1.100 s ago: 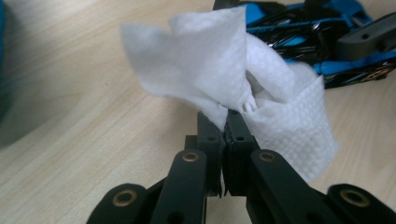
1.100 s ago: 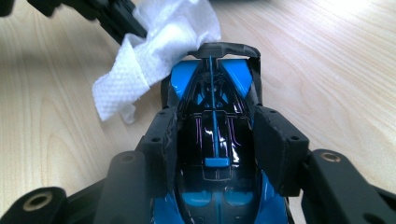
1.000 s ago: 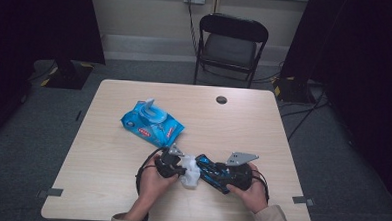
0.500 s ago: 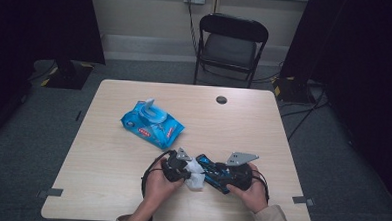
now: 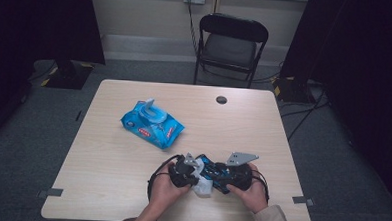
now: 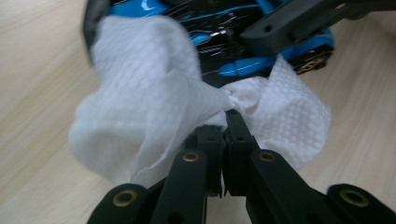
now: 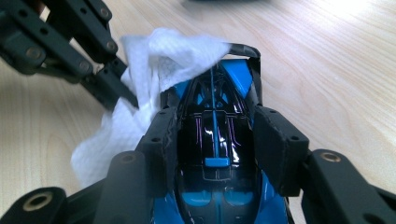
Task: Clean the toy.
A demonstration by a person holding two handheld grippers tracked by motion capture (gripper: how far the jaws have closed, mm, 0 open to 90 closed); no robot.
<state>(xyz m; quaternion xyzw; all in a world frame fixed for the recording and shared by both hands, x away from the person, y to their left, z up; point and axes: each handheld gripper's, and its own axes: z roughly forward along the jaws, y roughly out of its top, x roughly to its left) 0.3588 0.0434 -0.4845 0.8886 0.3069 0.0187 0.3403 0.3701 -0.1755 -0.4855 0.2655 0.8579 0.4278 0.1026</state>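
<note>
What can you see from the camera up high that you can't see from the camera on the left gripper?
High view alone: the blue wipes pack with its lid up, the folding chair, and both hands. Left gripper view alone: the left gripper pinching the white wipe shut, and the wipe's dimpled weave. Both: the wipe draped on the blue-and-black toy car over the wooden table.

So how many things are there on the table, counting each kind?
Toy cars: 1, the blue and black toy car held in the right gripper
White wipes: 1, the wipe pinched in the left gripper
Blue wipe packs: 1, the pack
Small dark round things: 1, the disc
Total: 4
</note>
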